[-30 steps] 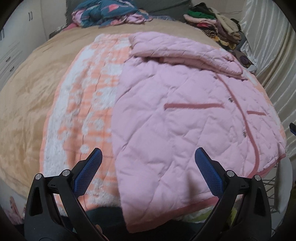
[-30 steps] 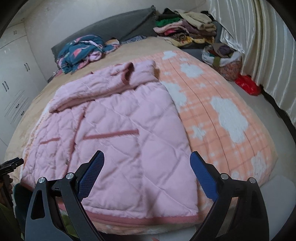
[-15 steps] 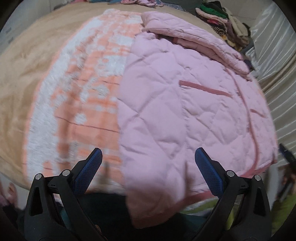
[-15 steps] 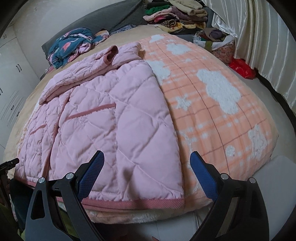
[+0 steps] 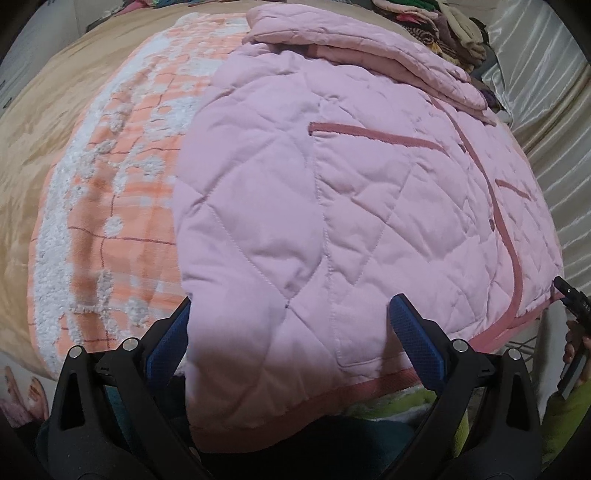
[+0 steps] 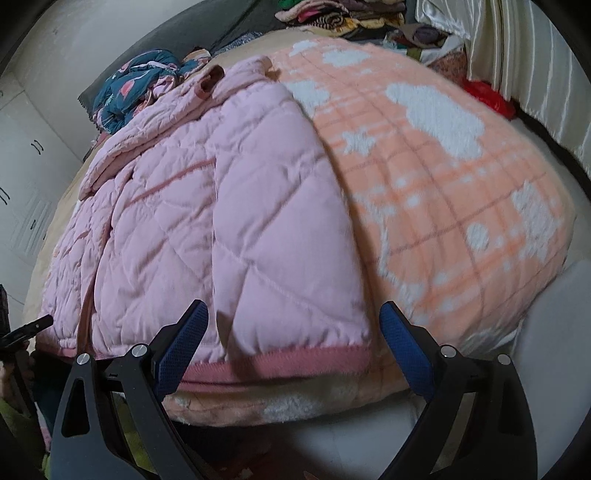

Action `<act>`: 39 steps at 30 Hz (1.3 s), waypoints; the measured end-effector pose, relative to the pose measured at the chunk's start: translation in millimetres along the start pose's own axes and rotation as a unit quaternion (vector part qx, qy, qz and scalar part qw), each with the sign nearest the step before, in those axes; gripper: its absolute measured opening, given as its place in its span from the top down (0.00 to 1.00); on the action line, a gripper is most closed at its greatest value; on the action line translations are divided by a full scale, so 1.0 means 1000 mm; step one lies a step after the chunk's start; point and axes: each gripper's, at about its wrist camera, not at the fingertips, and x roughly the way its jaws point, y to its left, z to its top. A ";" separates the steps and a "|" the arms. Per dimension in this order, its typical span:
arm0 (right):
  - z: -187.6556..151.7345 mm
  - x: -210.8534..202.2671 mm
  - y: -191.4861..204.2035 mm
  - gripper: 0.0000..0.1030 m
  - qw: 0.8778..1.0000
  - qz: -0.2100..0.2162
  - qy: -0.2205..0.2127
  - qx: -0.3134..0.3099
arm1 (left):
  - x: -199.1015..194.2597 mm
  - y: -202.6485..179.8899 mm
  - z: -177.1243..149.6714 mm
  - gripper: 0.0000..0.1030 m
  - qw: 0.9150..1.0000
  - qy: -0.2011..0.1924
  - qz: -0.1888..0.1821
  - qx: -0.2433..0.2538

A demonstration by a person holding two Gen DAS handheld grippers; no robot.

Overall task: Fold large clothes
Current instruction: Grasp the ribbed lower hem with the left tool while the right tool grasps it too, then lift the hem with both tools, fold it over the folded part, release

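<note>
A pink quilted jacket [image 5: 332,192] lies spread flat on the bed, with its darker pink hem hanging over the near edge. In the left wrist view my left gripper [image 5: 291,332] stands open, its blue pads straddling the jacket's near left corner. In the right wrist view the same jacket [image 6: 221,221] fills the left half, and my right gripper [image 6: 291,336] is open with the jacket's near right hem corner between its fingers. Neither pair of jaws presses on the cloth. A sleeve is folded across the jacket's far end.
An orange and white checked blanket [image 6: 443,177] covers the bed under the jacket. A blue patterned bundle [image 6: 144,81] and a pile of folded clothes [image 6: 332,14] sit at the far end. Curtains [image 6: 535,55] hang on the right. The other gripper's tip [image 5: 570,299] shows at right.
Both grippers have moved forward and down to the jacket's near hem, so its two corners now sit between the open fingers. The jacket itself has not shifted.
</note>
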 end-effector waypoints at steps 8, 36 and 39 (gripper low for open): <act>-0.013 0.002 0.001 0.13 0.999 0.032 -0.008 0.016 | 0.001 -0.002 0.002 0.09 1.000 0.001 -0.008 0.004; 0.074 -0.096 0.043 0.89 0.970 0.159 -0.186 0.010 | -0.054 -0.013 0.049 0.88 0.995 -0.088 -0.037 0.033; 0.086 -0.102 0.050 0.89 0.968 0.162 -0.192 0.005 | -0.060 -0.016 0.057 0.88 0.994 -0.098 -0.039 0.035</act>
